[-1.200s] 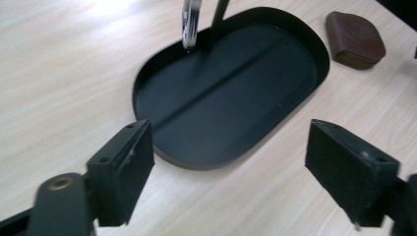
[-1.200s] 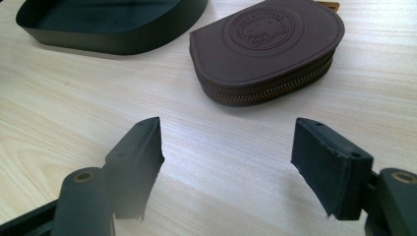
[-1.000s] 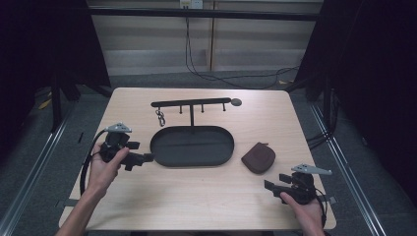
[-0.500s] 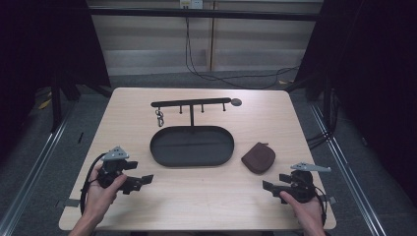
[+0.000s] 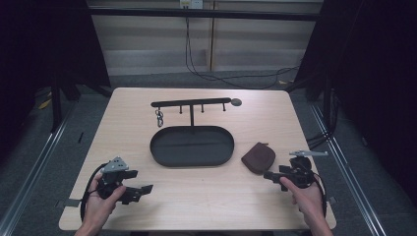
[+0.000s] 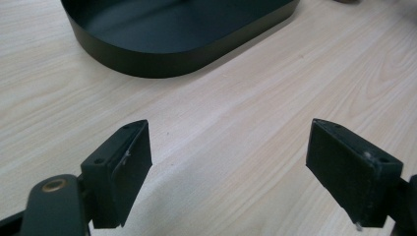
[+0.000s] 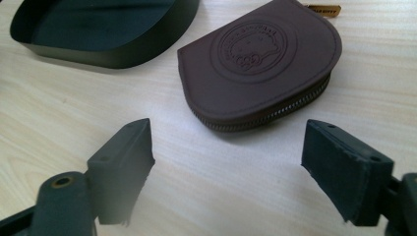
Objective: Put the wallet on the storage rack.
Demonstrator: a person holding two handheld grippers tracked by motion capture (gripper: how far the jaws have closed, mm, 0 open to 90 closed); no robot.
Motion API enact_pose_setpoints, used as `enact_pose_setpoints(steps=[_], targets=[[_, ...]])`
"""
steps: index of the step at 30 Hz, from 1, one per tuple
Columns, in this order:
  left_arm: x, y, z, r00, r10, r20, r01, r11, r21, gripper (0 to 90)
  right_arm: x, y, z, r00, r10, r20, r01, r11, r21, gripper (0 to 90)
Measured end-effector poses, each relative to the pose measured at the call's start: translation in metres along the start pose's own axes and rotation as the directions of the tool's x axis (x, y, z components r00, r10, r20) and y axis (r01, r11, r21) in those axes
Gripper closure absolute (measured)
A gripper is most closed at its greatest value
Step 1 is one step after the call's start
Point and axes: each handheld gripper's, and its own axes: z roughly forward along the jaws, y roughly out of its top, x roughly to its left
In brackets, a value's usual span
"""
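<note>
A black oval tray point(image 5: 192, 146) lies at the middle of the wooden table, with a black hook rack point(image 5: 191, 103) standing behind it; a small key ring point(image 5: 159, 117) hangs from the rack's left end. A brown zipped coin pouch point(image 5: 258, 157) lies right of the tray. My left gripper point(image 5: 140, 191) rests open near the front left, its jaws wide apart over bare wood, the tray's wall point(image 6: 147, 59) ahead of it. My right gripper point(image 5: 271, 175) is open at the front right, and the pouch point(image 7: 260, 59) lies just beyond its jaws.
The table point(image 5: 211, 201) has bare wood along its front edge between the two hands. Metal frame rails run along both sides of the table, and cables lie on the floor behind it.
The left gripper has drawn back from beside the tray's left end to the front left of the table. The right gripper has hardly moved.
</note>
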Motion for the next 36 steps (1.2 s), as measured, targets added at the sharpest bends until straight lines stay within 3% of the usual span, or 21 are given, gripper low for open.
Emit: enact_pose_setpoints(steps=[10, 15, 23, 29, 34, 36], targets=[[-0.006, -0.012, 0.001, 0.9992, 0.019, 0.036, -0.020, 0.9994, 0.029, 17.1, -0.006, 0.036, 0.017, 0.9987, 0.015, 0.049, -0.022, 0.990, 0.140, 16.0], [-0.012, -0.013, 0.000, 0.9979, 0.038, 0.052, -0.040, 0.9988, 0.029, 17.1, -0.003, 0.054, 0.022, 0.9977, -0.012, 0.067, -0.002, 0.978, 0.206, 15.7], [-0.014, -0.014, 0.003, 0.9971, 0.045, 0.062, -0.048, 0.9980, 0.042, 17.1, -0.001, 0.074, 0.032, 0.9909, -0.086, 0.104, 0.049, 0.948, 0.313, 15.8], [-0.013, -0.014, 0.003, 0.9970, 0.043, 0.064, -0.046, 0.9980, 0.045, 17.1, -0.009, 0.086, 0.043, 0.9900, -0.091, 0.108, 0.046, 0.932, 0.358, 15.7], [-0.012, -0.014, 0.004, 0.9971, 0.036, 0.067, -0.040, 0.9978, 0.053, 17.1, -0.011, 0.095, 0.054, 0.9834, -0.139, 0.116, 0.075, 0.896, 0.438, 15.9], [-0.012, -0.014, 0.003, 0.9969, 0.036, 0.070, -0.040, 0.9981, 0.047, 17.1, -0.011, 0.098, 0.057, 0.9841, -0.134, 0.116, 0.071, 0.895, 0.440, 15.5]])
